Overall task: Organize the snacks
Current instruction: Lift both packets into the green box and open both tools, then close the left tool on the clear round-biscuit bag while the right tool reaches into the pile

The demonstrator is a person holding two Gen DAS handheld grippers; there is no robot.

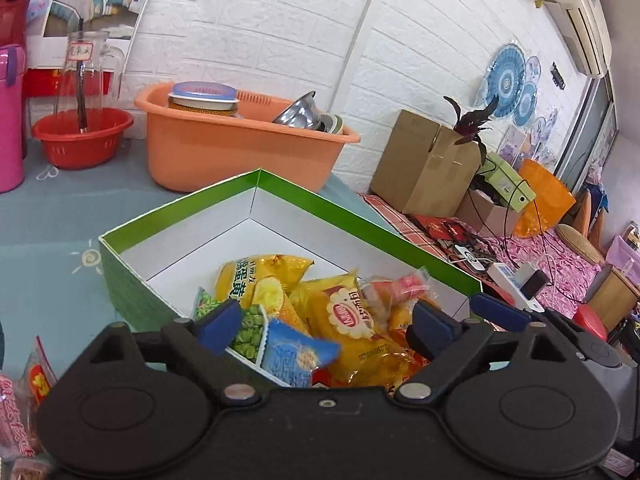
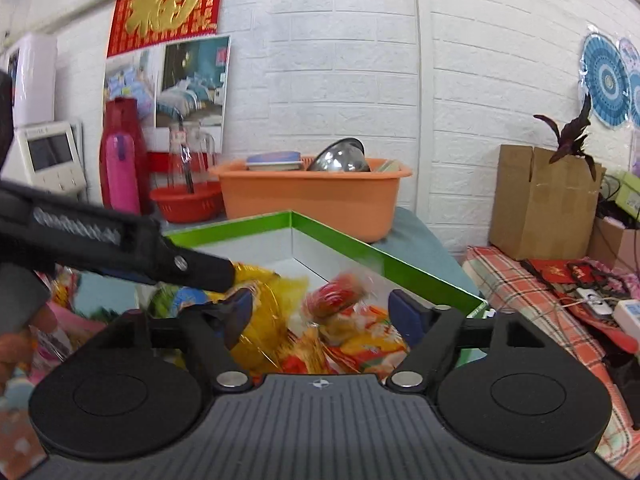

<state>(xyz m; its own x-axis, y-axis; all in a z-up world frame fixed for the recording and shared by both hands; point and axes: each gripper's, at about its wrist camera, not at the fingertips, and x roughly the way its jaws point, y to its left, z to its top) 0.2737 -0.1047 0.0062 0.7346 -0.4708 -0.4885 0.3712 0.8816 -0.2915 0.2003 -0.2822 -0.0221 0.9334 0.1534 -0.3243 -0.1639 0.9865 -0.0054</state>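
Note:
A green box (image 1: 320, 196) with a white inside stands on the blue tablecloth and holds several snack packets. Among them are a yellow packet (image 1: 352, 320) and a blue packet (image 1: 298, 356). My left gripper (image 1: 324, 326) hovers over the near edge of the box, open; the blue packet lies loose between its fingers, not pressed. In the right wrist view the same box (image 2: 340, 236) is ahead. My right gripper (image 2: 320, 312) is open over the pile, and a blurred red snack (image 2: 336, 292) sits free between its pads. The left gripper (image 2: 120, 240) crosses that view from the left.
An orange basin (image 1: 240, 148) with dishes stands behind the box, a red bowl (image 1: 82, 136) and a pink flask (image 1: 10, 120) to its left. More packets (image 1: 24, 400) lie outside the box at left. A cardboard carton (image 1: 424, 164) and a power strip (image 1: 516, 280) are to the right.

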